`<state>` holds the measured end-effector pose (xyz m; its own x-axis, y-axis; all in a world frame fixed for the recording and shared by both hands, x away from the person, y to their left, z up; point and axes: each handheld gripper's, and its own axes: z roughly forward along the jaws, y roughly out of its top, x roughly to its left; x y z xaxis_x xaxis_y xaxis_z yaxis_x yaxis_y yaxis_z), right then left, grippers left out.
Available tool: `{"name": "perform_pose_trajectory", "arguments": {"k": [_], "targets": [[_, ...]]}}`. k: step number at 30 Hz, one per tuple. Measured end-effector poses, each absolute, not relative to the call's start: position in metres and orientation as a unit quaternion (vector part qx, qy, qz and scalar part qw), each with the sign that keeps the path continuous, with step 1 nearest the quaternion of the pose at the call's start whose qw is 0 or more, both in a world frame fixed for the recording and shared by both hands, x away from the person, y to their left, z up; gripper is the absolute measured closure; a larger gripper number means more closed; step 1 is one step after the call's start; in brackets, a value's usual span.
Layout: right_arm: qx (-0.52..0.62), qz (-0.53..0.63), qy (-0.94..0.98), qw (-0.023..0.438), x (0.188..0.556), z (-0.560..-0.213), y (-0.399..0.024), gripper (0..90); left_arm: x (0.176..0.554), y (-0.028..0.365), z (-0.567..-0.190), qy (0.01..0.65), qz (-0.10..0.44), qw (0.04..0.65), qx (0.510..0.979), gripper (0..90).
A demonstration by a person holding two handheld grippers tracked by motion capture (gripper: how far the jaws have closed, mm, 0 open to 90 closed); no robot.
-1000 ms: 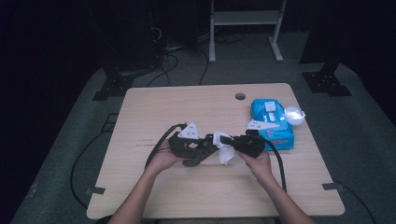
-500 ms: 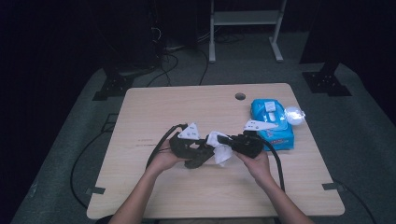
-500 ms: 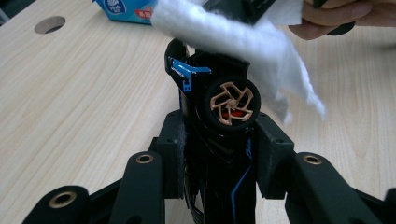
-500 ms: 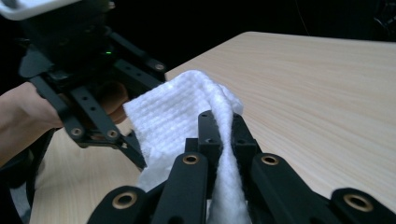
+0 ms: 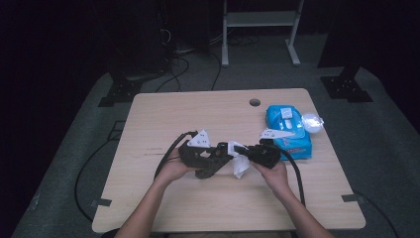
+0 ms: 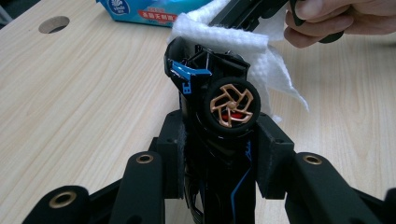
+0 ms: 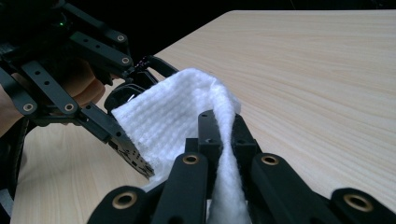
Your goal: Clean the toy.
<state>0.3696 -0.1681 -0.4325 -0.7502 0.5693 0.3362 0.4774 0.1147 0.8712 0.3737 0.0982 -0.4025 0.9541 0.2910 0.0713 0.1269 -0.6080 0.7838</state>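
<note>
In the high view we see our two hands meeting near the middle of the light wooden bench (image 5: 163,124), a little toward its near edge. Our left hand-held gripper (image 5: 218,156) points right and carries a black toy car with a bronze-spoked wheel (image 5: 210,166). Our right hand-held gripper (image 5: 243,151) points left at it with a white textured wipe (image 5: 239,164), which hangs between the two tools and touches the car. At the far right of the bench lies a blue pack of wet wipes (image 5: 288,130), with a small clear round lid (image 5: 312,121) just beside it at the right edge, well apart from the car.

In the left gripper view, the left hand-held gripper (image 6: 219,140) has just been closing and its pads press on both sides of the toy car (image 6: 210,88), which stands nose-up between them, wheel toward us. The wipe (image 6: 233,39) drapes over the car's far end, and the right hand (image 6: 336,21) is at the upper right. The blue pack (image 6: 149,11) lies at the far edge.

In the right gripper view, the right hand-held gripper (image 7: 224,126) is fully closed, pinching a fold of the wipe (image 7: 173,116). The cloth spreads left against the car's dark body (image 7: 130,88), with the left tool's black linkage around it.
</note>
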Motion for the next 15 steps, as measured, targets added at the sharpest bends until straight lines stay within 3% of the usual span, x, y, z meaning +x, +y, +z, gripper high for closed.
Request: {"name": "perform_pose_trajectory", "arguments": {"k": [7, 15], "targets": [[0.331, 0.58, 0.743, 0.047, 0.364, -0.421, -0.165, 86.3, 0.374, 0.097, -0.403, 0.118, 0.094, 0.431, 0.89, 60.5], [0.353, 0.561, 0.748, 0.038, 0.368, -0.437, -0.17, 86.3, 0.375, 0.098, -0.405, 0.123, 0.09, 0.435, 0.887, 60.5]]}}
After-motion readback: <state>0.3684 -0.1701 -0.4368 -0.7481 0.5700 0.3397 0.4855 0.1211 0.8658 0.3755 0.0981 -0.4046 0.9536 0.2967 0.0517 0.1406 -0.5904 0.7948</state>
